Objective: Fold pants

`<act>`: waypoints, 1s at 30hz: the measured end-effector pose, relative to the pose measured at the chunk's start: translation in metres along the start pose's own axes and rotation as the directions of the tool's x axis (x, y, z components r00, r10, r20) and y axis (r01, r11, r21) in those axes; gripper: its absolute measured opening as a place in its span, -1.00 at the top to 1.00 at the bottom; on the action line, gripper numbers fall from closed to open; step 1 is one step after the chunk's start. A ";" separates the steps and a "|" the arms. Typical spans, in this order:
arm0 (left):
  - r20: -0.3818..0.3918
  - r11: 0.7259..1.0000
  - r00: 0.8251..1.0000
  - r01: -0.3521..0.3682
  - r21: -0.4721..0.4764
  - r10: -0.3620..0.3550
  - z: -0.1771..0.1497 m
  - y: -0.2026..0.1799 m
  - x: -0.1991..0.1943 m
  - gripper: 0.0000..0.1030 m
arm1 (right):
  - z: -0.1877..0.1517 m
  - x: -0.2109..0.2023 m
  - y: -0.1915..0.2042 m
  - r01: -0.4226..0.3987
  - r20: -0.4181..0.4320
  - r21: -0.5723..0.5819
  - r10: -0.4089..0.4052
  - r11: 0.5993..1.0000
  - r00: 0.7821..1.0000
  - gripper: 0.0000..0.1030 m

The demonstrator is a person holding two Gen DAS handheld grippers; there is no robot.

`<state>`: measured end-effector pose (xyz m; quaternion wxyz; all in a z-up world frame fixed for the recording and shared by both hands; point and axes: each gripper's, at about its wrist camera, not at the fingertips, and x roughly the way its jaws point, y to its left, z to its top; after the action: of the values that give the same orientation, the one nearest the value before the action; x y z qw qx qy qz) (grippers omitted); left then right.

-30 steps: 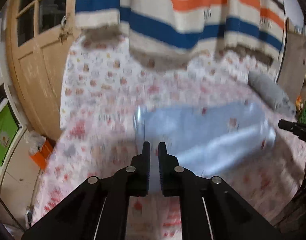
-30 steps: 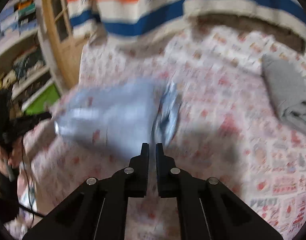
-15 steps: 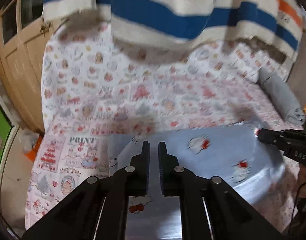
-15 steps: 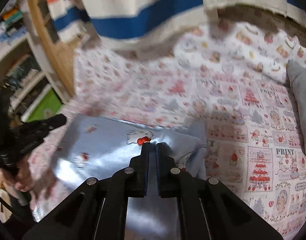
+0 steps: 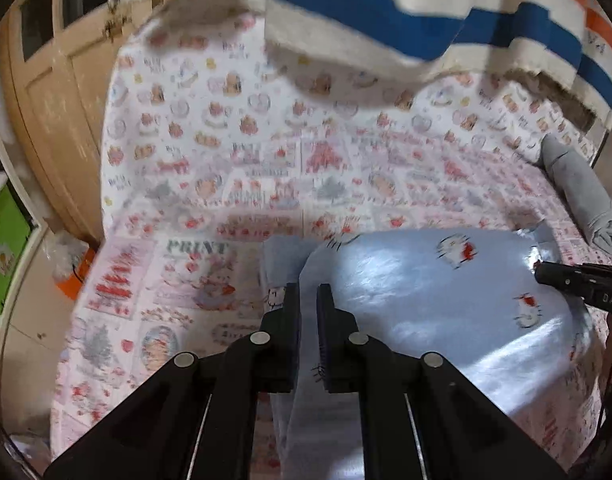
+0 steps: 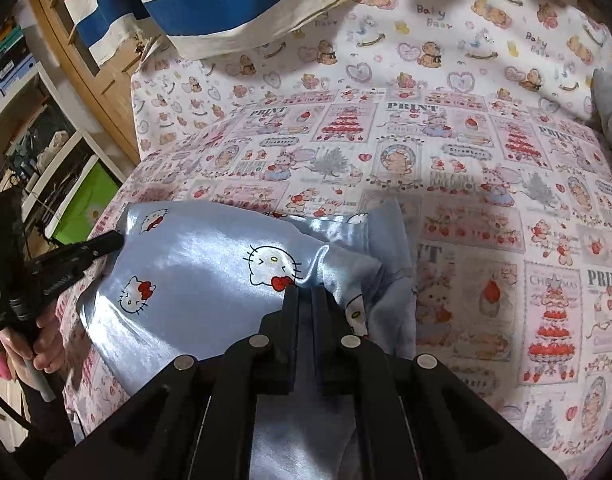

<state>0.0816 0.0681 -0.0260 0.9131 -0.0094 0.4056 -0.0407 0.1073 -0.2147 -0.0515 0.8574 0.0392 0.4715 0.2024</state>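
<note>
1. Pants: pale blue satin with a cat-face print, lying on the near part of the bed and stretched between the two grippers; a folded-under layer of duller blue cloth shows at one end.
2. Left gripper: angled downward over the bed, jaws clenched on an edge of the pants, blue cloth running up between the two black fingers. In the right wrist view it appears from the side, tip on the far corner of the pants.
3. Right gripper: also pitched downward, jaws clamped on the pants' cloth beside a cat face with a red bow. In the left wrist view only its black tip shows, touching the pants' far end.
4. Hand: seen only in the right wrist view, fingers wrapped around the left gripper's handle.
5. Bedsheet: white and pink, printed with bears, cakes and the word "PRINT"; it lies under the pants.
6. Striped blanket: cream, blue and orange bands, hanging at the head of the bed.
7. Grey rolled cloth: far side of the bed, well apart from the pants; only an edge shows in the right wrist view.
8. Wooden door: beside the bed; clearest in the left wrist view.
9. Shelving: white, with a green bin, seen best in the right wrist view.
</note>
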 end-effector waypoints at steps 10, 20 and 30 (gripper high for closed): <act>0.255 0.995 0.967 -0.054 0.089 0.029 0.003 -0.034 -0.069 0.62 | -0.005 -0.065 0.010 0.010 0.169 -0.009 -0.008 1.000 0.986 0.69; 0.403 0.995 0.915 -0.040 0.087 0.001 -0.015 -0.050 -0.099 0.13 | -0.035 -0.121 0.028 0.145 0.433 -0.036 -0.115 0.989 0.894 -0.19; 0.507 0.994 0.862 -0.057 0.095 0.001 -0.028 -0.058 -0.114 -0.62 | -0.049 -0.141 0.029 0.146 0.549 -0.032 -0.104 0.989 0.829 -0.48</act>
<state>-0.0195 0.0203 0.0427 0.9871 0.0354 0.1495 -0.0446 -0.0088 -0.2485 0.0412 0.9684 0.0332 0.2014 0.1432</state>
